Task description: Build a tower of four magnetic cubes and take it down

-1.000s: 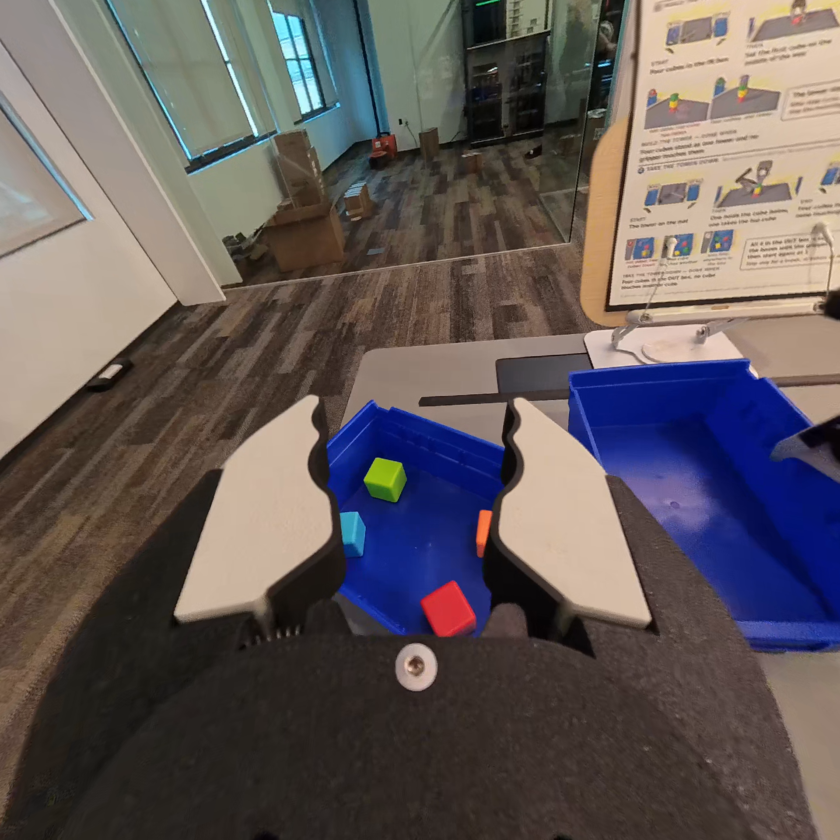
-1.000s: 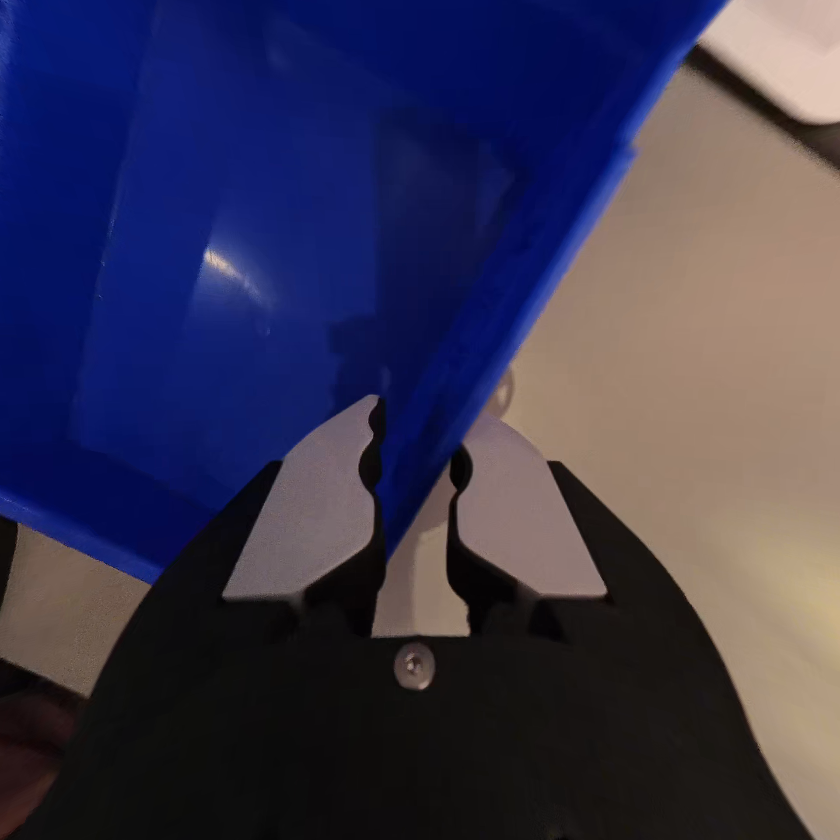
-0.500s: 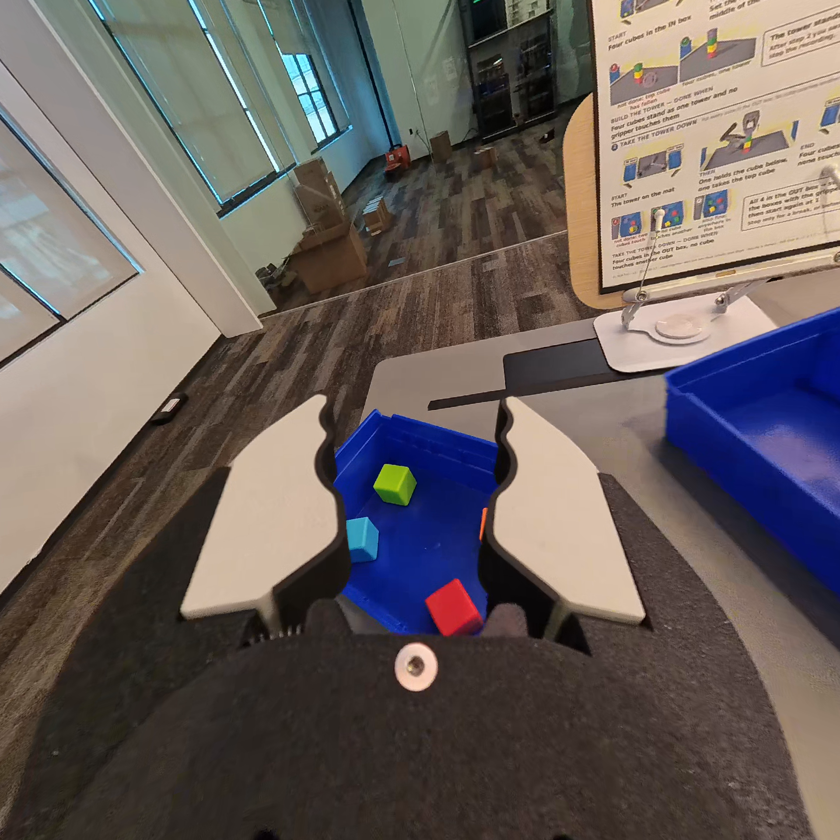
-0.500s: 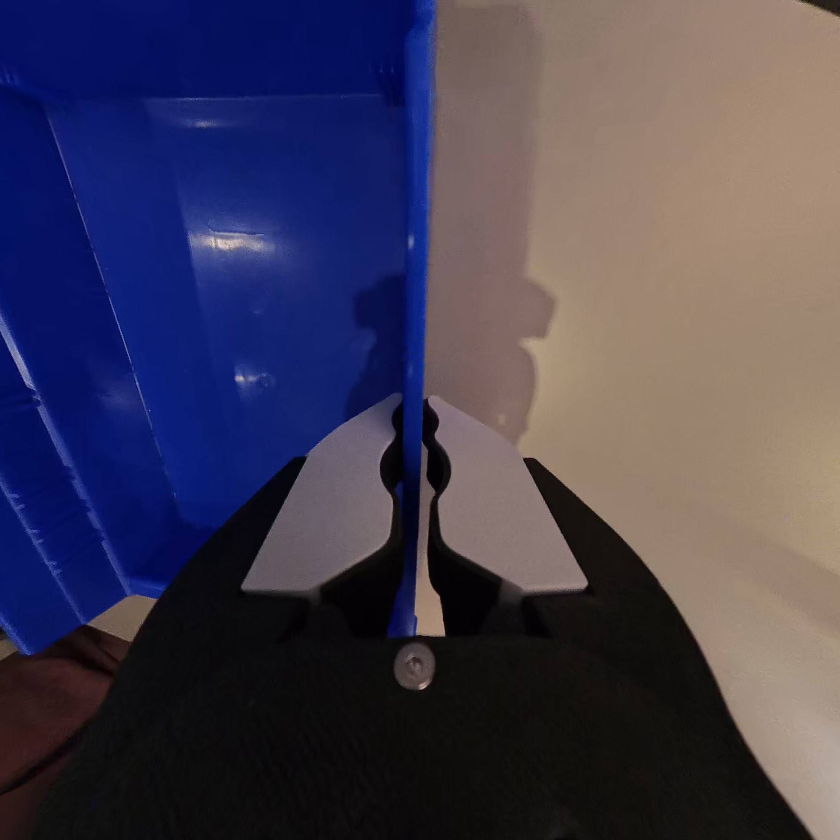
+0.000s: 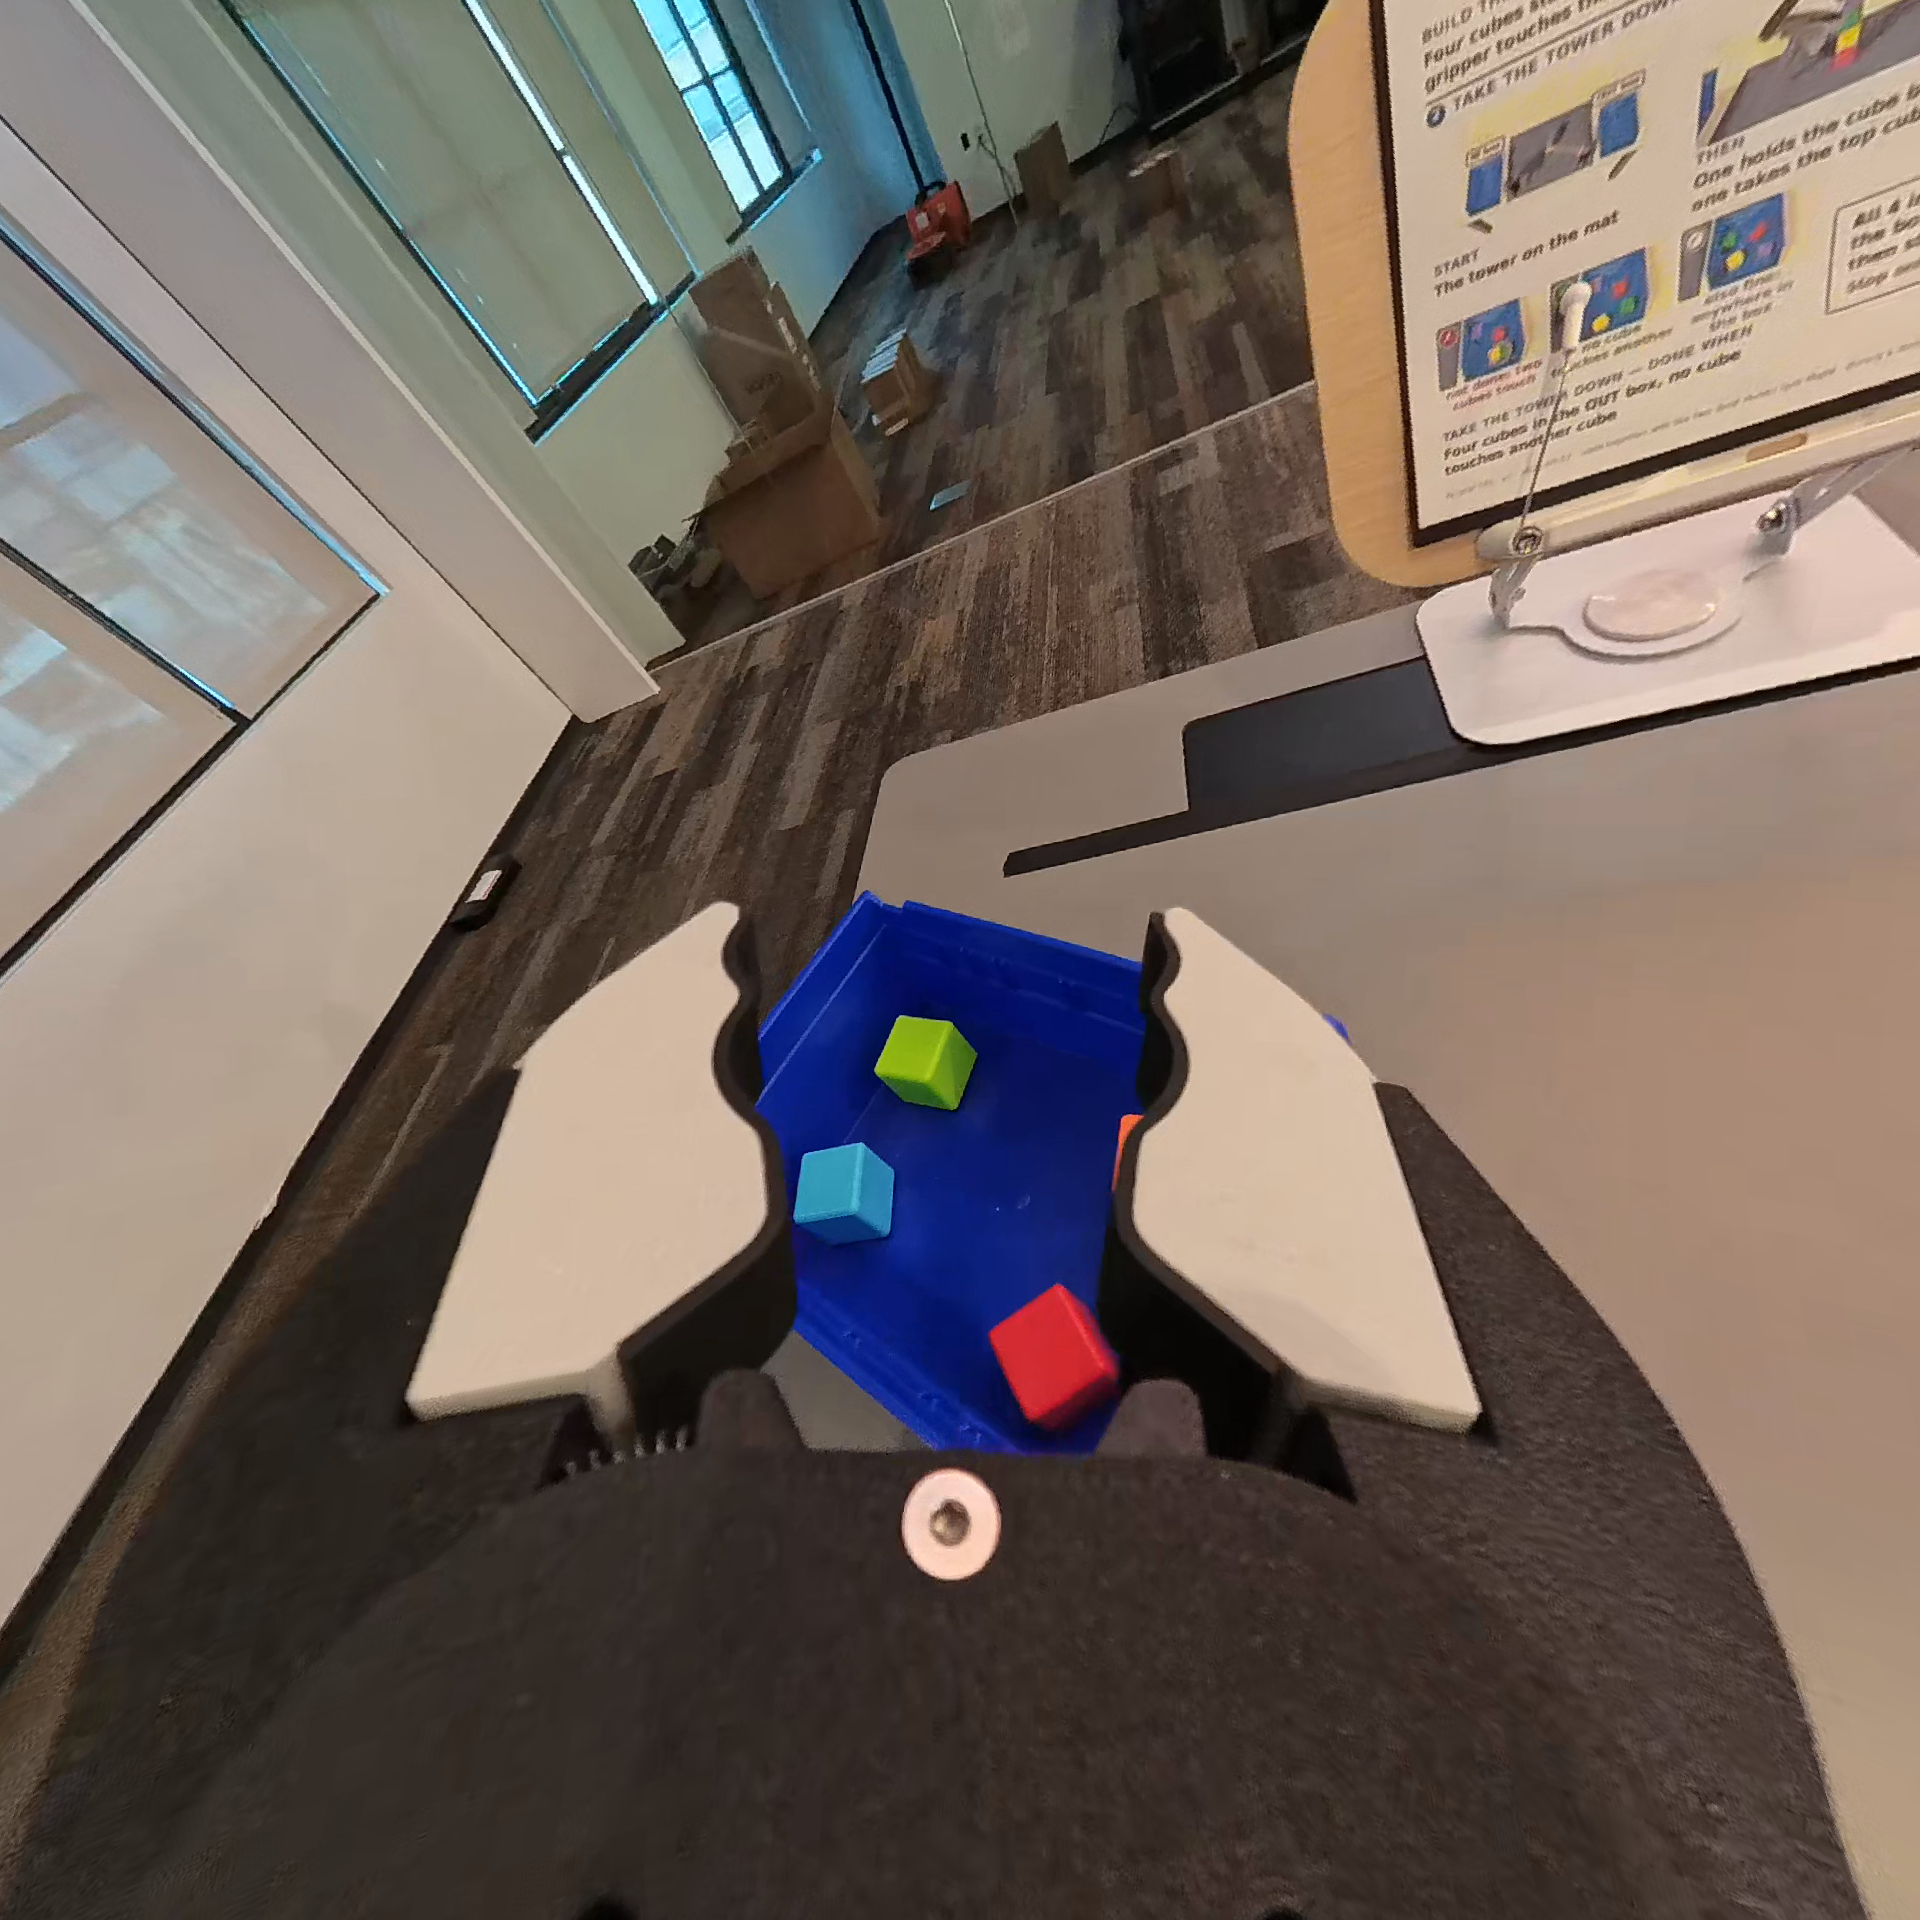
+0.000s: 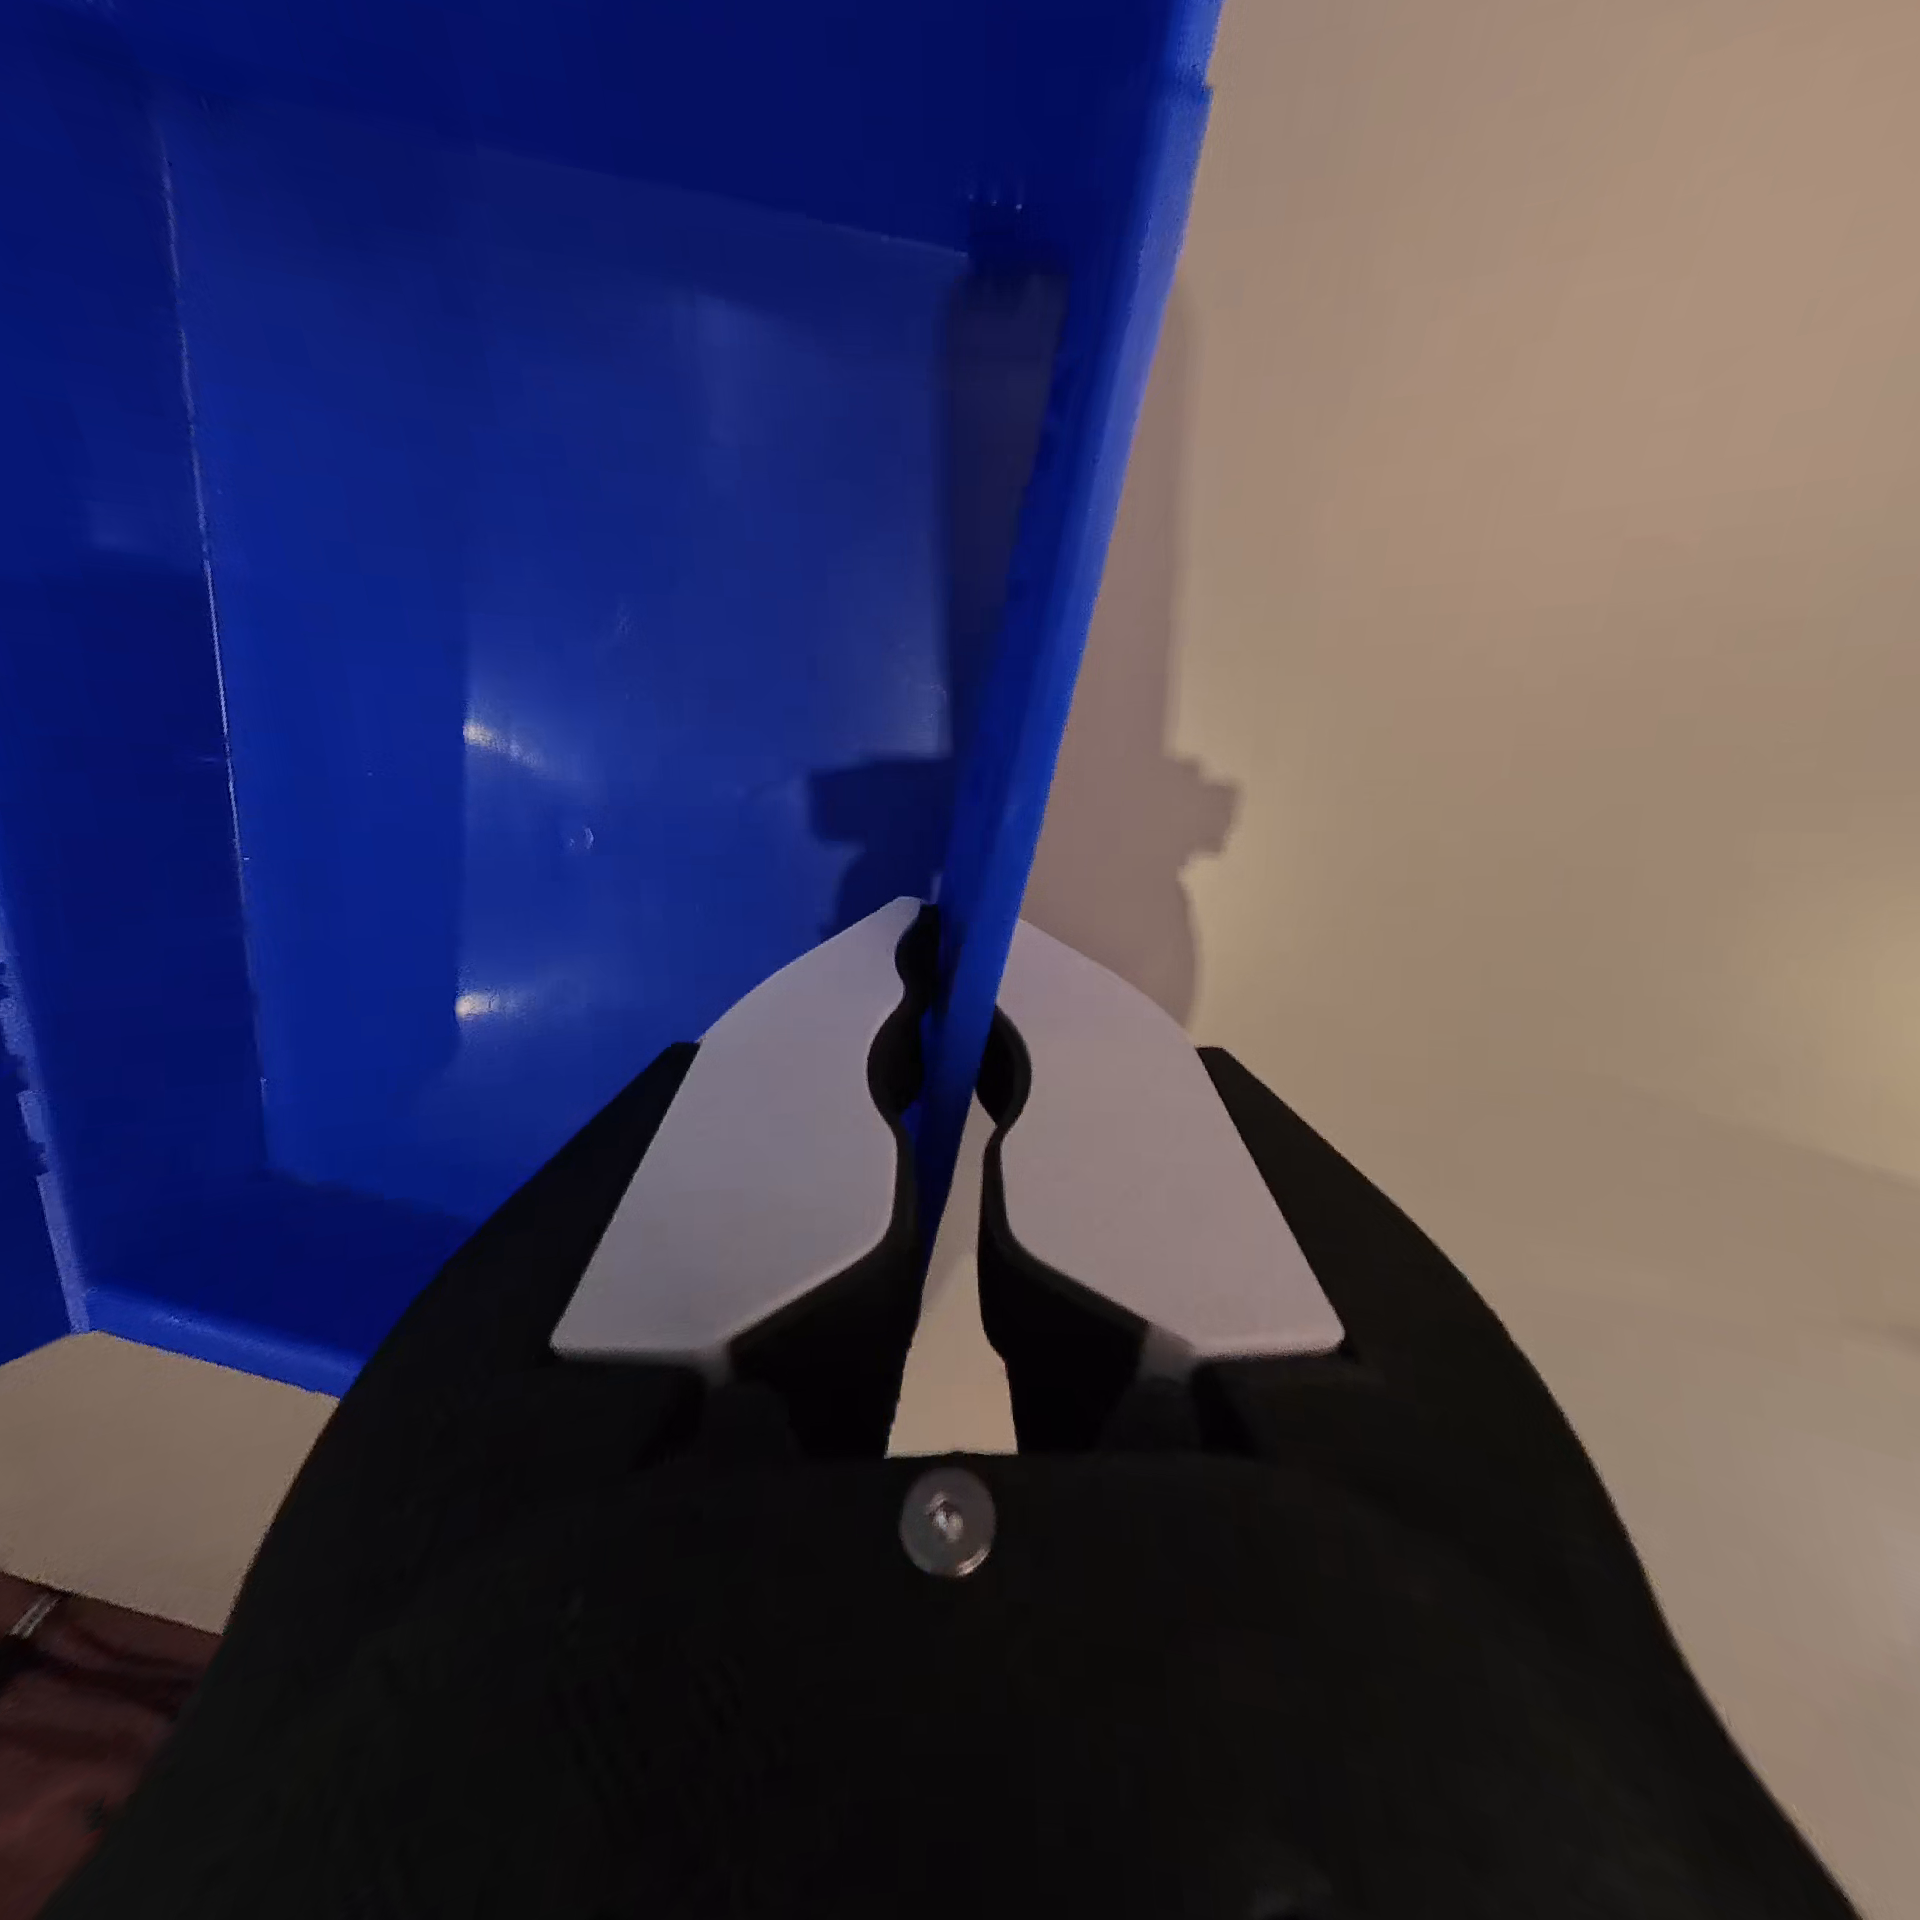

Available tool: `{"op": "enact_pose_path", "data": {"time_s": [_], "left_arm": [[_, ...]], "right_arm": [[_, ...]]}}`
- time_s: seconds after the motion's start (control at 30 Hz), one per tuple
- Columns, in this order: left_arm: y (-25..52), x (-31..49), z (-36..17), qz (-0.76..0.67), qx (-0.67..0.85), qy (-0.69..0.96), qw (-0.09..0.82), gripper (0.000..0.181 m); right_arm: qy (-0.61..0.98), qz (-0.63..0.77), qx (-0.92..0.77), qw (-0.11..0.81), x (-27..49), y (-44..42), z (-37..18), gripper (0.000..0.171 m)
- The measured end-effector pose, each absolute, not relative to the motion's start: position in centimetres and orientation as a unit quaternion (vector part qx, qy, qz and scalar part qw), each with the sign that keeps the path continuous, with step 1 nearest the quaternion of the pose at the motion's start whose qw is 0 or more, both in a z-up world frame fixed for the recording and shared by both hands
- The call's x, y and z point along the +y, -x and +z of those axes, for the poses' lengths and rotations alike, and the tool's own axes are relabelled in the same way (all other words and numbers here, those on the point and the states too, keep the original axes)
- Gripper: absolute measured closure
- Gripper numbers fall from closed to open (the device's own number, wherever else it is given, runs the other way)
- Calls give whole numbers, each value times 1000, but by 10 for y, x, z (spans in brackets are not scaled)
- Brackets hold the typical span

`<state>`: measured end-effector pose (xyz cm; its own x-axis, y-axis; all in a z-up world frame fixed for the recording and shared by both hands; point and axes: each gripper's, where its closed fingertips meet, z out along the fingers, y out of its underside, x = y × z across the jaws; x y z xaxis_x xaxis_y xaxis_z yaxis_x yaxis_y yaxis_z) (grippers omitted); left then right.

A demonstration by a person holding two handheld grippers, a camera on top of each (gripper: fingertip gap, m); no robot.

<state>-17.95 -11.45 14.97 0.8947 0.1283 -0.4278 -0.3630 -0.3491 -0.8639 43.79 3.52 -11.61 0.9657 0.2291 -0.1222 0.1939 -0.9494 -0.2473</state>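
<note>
While the right gripper is clamped on the side wall of an empty blue bin, one finger inside and one outside, the step in hand appears to be placing that bin on the table. To do it well: hold the grip firm on the thin wall, keep the bin level, set its base flat before letting go, and draw the fingers straight back off the rim so the bin does not skid.

Left gripper: jaws apart, holding nothing, poised above a second blue bin near the table's left edge.

Contents of that bin, near to far:
- Red cube, lowest in view, just beside the base of the right finger.
- Blue cube, close against the left finger's inner edge.
- Orange cube, mostly hidden behind the right finger; only a sliver shows.
- Green cube, farthest, between the fingertips in the view.

All four cubes lie loose and apart from one another, none stacked; the tower is judged not yet begun. None is touched by either gripper.

Beyond the bin: bare grey tabletop, a dark mat at the far side, then a white stand carrying an instruction board. Farther off: wood-pattern floor, cardboard boxes, windows.
</note>
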Motion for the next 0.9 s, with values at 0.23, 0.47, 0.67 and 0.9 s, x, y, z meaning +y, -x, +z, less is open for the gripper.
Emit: {"op": "enact_pose_path", "data": {"time_s": [0.23,0.47,0.67,0.9], "left_arm": [[218,-112,142,229,8,811,538,109],[287,-135,128,226,-102,828,504,107],[362,-163,81,223,-199,861,411,113],[396,-150,5,115,-233,913,314,113]], "right_arm": [[980,84,-106,149,33,-481,-117,164],[979,78,-97,164,33,-482,-116,164],[960,24,-141,243,40,-485,-86,117],[887,-59,-161,428,31,-440,37,114]]}}
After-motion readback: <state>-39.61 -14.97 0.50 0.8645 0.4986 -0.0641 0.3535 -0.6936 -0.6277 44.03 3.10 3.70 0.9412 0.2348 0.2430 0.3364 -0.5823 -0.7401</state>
